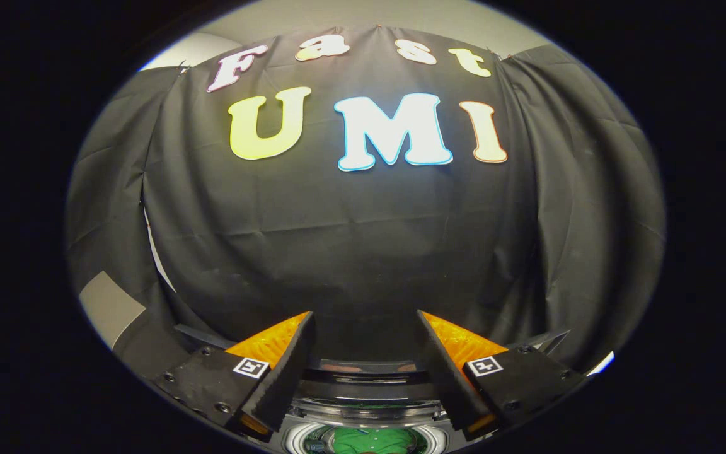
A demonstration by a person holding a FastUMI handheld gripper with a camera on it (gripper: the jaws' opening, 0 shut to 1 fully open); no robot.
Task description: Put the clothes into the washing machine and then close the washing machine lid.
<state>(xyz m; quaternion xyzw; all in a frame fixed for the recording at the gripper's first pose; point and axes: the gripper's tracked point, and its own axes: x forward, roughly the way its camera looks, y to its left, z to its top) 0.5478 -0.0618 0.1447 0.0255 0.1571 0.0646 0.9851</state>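
My gripper [365,318] is held high and stands open, with a wide gap and nothing between its fingers. Below the fingers and between them I see the round top opening of the washing machine [369,413], its dark rim and chrome ring showing. Green clothes [372,440] lie inside the drum, down under the gripper. The machine's lid cannot be made out from here.
The booth's black cloth wall [363,252] hangs straight ahead beyond the fingers, close behind the machine. A pale wall strip [108,302] shows to the left of the cloth.
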